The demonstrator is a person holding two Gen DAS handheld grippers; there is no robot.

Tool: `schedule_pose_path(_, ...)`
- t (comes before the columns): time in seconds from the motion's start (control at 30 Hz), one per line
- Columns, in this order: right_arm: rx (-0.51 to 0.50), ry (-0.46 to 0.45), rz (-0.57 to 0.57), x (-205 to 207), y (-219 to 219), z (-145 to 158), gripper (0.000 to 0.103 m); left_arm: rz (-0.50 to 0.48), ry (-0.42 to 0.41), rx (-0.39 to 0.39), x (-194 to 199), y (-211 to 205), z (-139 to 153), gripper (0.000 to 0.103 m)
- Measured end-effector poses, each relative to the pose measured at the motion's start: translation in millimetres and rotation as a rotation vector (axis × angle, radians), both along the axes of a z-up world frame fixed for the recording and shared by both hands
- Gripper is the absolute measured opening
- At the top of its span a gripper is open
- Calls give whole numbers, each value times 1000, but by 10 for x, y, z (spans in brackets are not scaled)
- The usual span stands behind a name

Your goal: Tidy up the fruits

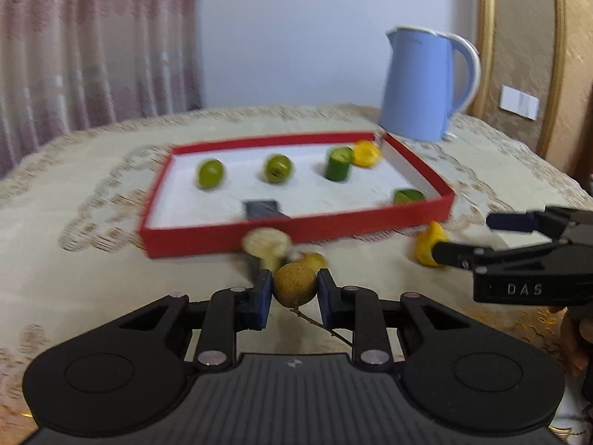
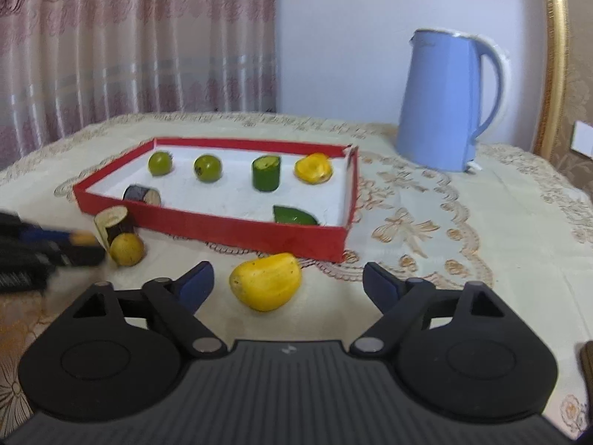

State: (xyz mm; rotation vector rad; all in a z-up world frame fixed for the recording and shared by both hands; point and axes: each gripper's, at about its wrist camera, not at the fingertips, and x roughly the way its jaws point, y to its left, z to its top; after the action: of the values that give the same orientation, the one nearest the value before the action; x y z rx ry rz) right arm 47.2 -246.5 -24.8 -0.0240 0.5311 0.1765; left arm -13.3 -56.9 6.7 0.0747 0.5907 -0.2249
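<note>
My left gripper (image 1: 295, 291) is shut on a round brown fruit (image 1: 295, 284), held just above the tablecloth with its thin stem hanging below. Ahead lies the red tray (image 1: 333, 227), which holds two green round fruits (image 1: 210, 174), a cucumber chunk (image 1: 339, 164), a yellow piece (image 1: 366, 153), a green wedge (image 1: 407, 195) and a dark piece (image 1: 261, 209). My right gripper (image 2: 287, 279) is open with a yellow fruit (image 2: 265, 282) lying on the cloth between its fingers, and the pads are apart from it.
A cut eggplant piece (image 2: 113, 222) and a small yellow-brown round fruit (image 2: 126, 249) lie against the tray's near wall (image 2: 241, 231). A blue kettle (image 2: 450, 100) stands behind the tray at the right. Curtains hang beyond the table's far edge.
</note>
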Motion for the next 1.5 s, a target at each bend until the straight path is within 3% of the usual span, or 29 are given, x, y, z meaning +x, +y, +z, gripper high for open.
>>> schedule_pose_path(0.1, -4, 29, 44, 110, 28, -40, 74, 38, -16, 7, 11, 120, 44, 25)
schedule_pose_path(0.33, -39, 95, 108, 332, 97, -87, 48, 90, -9, 18, 59, 288, 50, 25)
schedule_pose_path(0.5, -77, 64, 78, 202, 152, -73, 47, 110, -16, 42, 100, 307, 34, 25)
schedule_pose_path(0.77, 18, 3, 51, -120, 32, 56, 47, 142, -34, 77, 314, 362, 113, 25)
schedule_pose_path(1.23, 74, -61, 24, -343, -20, 247, 47, 141, -63, 190, 1277, 28, 242, 25)
schedule_pose_path(1.5, 79, -68, 16, -386, 3, 284, 47, 133, -25, 225, 1695, -235, 188, 25)
